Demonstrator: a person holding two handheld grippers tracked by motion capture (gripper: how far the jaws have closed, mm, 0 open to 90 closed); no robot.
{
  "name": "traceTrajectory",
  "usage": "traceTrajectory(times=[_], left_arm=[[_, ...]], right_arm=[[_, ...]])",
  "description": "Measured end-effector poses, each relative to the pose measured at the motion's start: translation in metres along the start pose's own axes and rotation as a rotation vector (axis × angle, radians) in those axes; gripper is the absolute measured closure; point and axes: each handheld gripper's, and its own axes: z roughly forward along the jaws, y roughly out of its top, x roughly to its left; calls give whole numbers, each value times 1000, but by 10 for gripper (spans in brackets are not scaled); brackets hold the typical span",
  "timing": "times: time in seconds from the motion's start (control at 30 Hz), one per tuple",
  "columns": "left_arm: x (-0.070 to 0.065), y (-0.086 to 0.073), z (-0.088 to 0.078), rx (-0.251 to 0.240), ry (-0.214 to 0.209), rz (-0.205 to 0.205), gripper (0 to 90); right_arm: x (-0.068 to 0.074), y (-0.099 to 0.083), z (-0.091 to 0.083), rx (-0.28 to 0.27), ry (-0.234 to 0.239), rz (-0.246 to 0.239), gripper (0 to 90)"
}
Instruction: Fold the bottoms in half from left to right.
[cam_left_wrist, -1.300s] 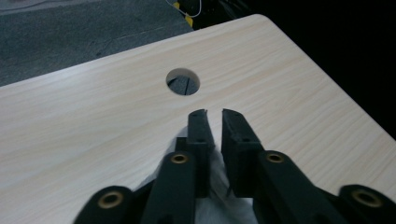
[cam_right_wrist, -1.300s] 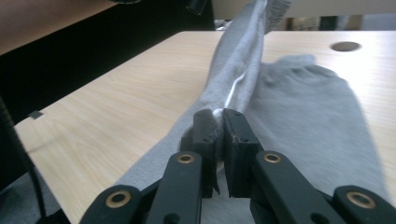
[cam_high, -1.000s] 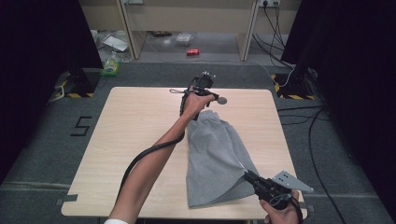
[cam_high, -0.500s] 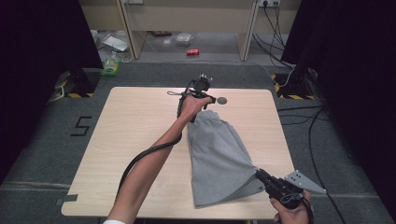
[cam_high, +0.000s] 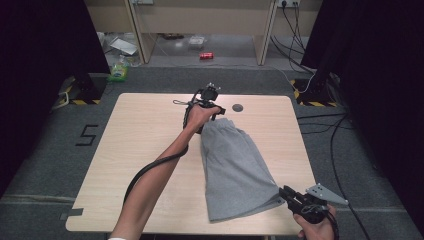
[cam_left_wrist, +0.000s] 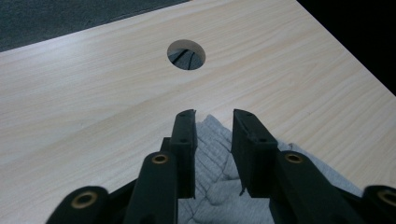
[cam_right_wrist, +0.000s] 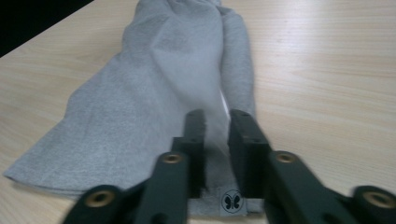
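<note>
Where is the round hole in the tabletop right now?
In the high view, the round hole sits near the far edge of the light wooden table, just right of the left gripper.

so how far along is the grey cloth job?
Done: the grey fabric garment lies lengthwise on the light wooden table. In hand: the left gripper pinches its far end, the right gripper its near corner. Left: any smoothing or folding; it looks bunched, no fold visible.
</note>
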Motion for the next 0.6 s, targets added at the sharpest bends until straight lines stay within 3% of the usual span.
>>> traceTrajectory(times=[0.13,0.37,0.47,0.6], left_arm=[[2,-2,-1,5,7,-1,613],[15,-9,-15,16,8,-3,482],[21,-12,-19,18,23,-11,441],[37,-22,-25,32,32,-30,416]], right_arm=[[1,5,1,-8,-6,-18,661],[6,28,38,50,-1,-79,607],[5,33,49,70,-2,-84,607],[1,44,77,116,-5,-92,609]])
